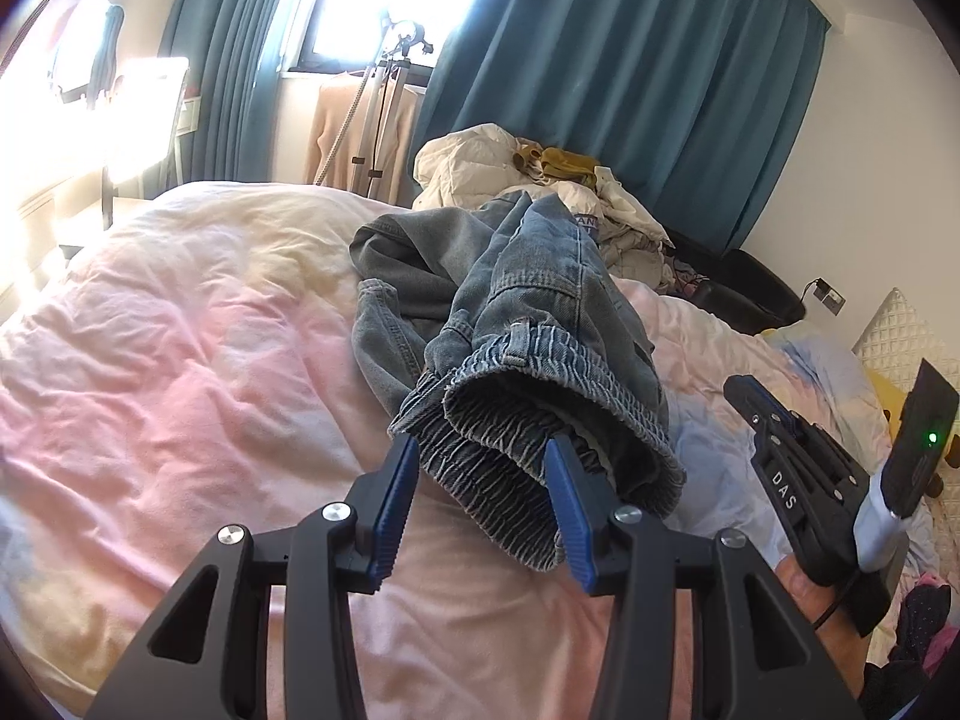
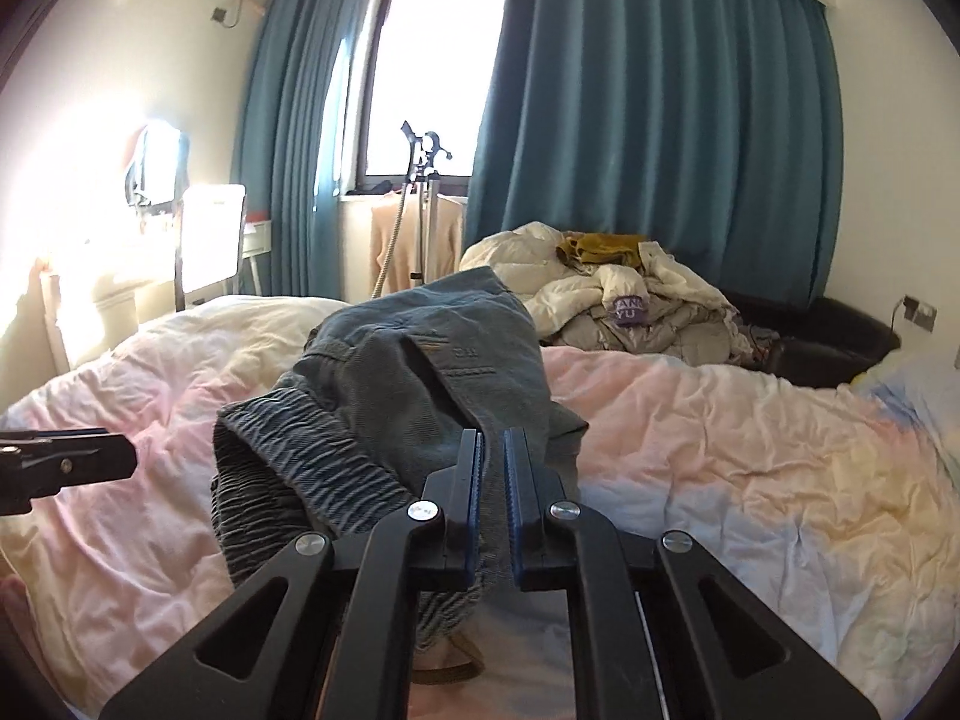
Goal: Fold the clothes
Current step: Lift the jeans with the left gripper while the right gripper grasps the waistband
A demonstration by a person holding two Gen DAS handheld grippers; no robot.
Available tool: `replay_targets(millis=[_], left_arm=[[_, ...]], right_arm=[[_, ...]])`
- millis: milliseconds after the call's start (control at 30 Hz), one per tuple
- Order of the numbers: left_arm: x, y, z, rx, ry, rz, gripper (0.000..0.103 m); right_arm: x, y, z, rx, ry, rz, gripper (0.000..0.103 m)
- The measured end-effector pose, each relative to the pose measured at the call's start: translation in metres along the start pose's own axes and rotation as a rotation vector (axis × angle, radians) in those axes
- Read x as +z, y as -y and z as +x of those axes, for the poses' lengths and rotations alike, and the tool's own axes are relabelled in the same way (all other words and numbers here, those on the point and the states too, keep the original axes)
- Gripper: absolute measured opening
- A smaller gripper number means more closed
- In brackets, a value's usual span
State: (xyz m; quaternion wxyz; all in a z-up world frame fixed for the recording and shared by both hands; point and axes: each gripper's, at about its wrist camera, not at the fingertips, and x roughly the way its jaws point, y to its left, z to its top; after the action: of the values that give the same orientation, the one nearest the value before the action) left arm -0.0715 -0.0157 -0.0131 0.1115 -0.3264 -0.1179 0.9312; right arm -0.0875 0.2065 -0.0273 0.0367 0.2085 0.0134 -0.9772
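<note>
The left gripper (image 1: 480, 450) holds the elastic waistband of the crumpled blue-grey denim trousers (image 1: 516, 300) between half-spread pads. The right gripper (image 2: 492, 450), nearly closed, pinches the same trousers just ahead on the pink bed cover (image 2: 720, 420). Only the left view shows "DAS" on the right gripper; the right view shows a purple label (image 2: 627, 308), partly readable "YU".
</note>
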Motion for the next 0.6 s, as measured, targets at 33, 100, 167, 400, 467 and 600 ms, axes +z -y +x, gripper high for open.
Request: replay_targets(millis=[33, 100, 167, 400, 467, 600], left_arm=[[0.0, 0.001, 0.0, 0.0, -0.001, 0.003, 0.045], [-0.001, 0.004, 0.0, 0.006, -0.003, 0.012, 0.045], [-0.003, 0.005, 0.001, 0.015, -0.008, 0.02, 0.045], [-0.004, 0.005, 0.0, 0.036, -0.012, 0.026, 0.045], [-0.002, 0.001, -0.001, 0.035, -0.015, 0.005, 0.045], [-0.001, -0.007, 0.002, 0.032, -0.038, -0.039, 0.045]], right_arm=[[-0.001, 0.011, 0.003, 0.0, -0.016, 0.044, 0.006], [-0.003, 0.029, 0.007, 0.004, -0.04, 0.113, 0.006], [-0.003, 0.031, 0.006, 0.025, -0.04, 0.122, 0.006], [-0.01, -0.038, -0.011, 0.162, 0.018, -0.118, 0.041], [-0.016, -0.057, -0.015, 0.176, 0.036, -0.191, 0.064], [-0.024, -0.082, -0.008, 0.131, 0.036, -0.308, 0.064]])
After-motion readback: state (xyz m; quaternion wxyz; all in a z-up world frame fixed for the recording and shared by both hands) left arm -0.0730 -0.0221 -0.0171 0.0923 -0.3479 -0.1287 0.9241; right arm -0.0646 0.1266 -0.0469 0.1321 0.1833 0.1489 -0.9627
